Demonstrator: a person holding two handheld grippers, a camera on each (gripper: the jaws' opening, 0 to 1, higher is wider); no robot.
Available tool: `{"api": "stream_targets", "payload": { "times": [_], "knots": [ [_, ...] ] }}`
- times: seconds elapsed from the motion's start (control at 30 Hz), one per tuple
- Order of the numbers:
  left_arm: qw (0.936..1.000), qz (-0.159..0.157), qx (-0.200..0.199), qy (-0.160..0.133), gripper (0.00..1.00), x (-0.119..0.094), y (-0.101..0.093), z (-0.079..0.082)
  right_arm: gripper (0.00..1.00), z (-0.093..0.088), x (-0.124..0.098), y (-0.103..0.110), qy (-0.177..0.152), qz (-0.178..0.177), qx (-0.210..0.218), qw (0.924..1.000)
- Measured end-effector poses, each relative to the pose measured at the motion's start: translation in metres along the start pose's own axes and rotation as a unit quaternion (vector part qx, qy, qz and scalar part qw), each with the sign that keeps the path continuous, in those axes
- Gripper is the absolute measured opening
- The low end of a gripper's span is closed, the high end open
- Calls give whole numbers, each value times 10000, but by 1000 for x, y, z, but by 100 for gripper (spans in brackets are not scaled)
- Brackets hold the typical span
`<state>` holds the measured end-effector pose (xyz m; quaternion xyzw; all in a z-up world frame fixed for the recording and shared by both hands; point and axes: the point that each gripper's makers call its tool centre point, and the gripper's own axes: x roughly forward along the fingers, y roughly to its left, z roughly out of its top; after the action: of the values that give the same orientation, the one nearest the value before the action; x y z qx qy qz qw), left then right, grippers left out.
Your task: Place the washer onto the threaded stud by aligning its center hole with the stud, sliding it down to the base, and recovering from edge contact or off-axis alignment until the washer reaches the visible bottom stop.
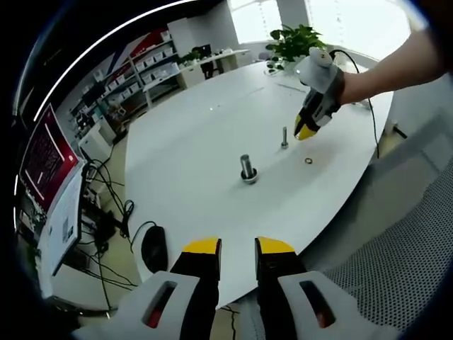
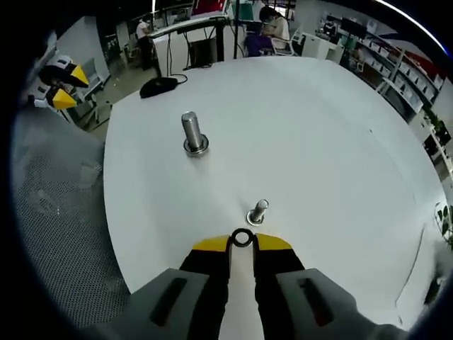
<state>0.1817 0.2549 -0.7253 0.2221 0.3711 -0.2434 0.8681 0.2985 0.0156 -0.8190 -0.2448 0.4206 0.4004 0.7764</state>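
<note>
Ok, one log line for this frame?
washer: flat on table beside small stud, unmounted | right gripper: over washer, empty | left gripper: open, back from table edge

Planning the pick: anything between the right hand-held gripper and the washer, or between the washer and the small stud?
Nothing visible. The washer lies on bare table just off the right hand-held gripper tips; the small stud stands just beyond, bare table between. The larger stud is off to the side.
</note>
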Motion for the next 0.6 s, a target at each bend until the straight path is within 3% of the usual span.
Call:
{"api": "stream_targets", "payload": {
  "times": [0.3,0.6],
  "knots": [
    [10000,28,0,-4,16,0,1,0,14,21,-7,-7,-193,-97,-219,9995],
    [10000,42,-17,-19,16,-1,2,0,14,25,-4,-9,-180,-163,-362,9990]
  ]
}}
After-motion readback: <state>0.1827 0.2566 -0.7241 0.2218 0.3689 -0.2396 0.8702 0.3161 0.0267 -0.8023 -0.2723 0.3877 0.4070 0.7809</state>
